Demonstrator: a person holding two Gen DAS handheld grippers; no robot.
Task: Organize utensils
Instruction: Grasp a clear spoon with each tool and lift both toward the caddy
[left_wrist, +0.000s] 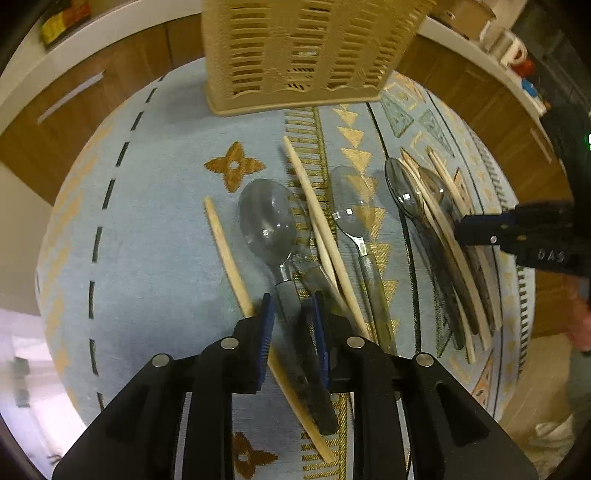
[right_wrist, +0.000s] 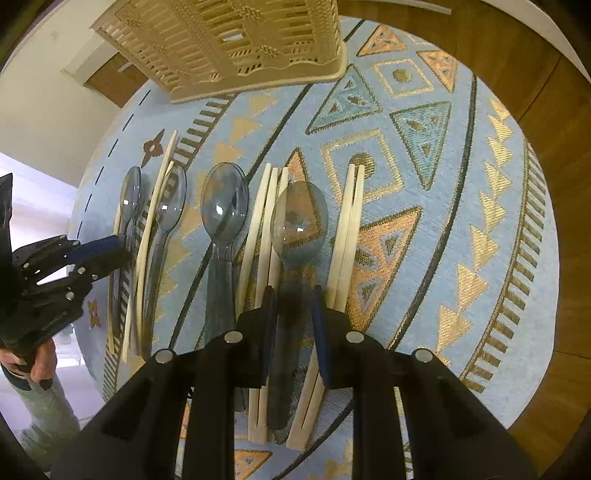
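Clear grey plastic spoons and wooden chopsticks lie in a row on a light blue patterned cloth (left_wrist: 147, 221). In the left wrist view my left gripper (left_wrist: 292, 306) points down, shut on the handle of the leftmost spoon (left_wrist: 267, 218). A chopstick (left_wrist: 229, 254) runs under its left finger. In the right wrist view my right gripper (right_wrist: 293, 306) is shut on the handle of the rightmost spoon (right_wrist: 299, 218), with chopsticks (right_wrist: 266, 229) on either side. A beige slotted cutlery basket (left_wrist: 295, 55) (right_wrist: 229, 44) stands behind the row. Each gripper shows in the other's view: right gripper (left_wrist: 461, 232), left gripper (right_wrist: 118, 247).
Two more spoons (right_wrist: 225, 203) (right_wrist: 173, 199) lie between the held ones. Another chopstick pair (right_wrist: 351, 229) lies right of the right gripper. The round table ends in a wooden floor (right_wrist: 535, 74). Mugs (left_wrist: 509, 48) stand on a white ledge. A person's hand (right_wrist: 37, 362) holds the left gripper.
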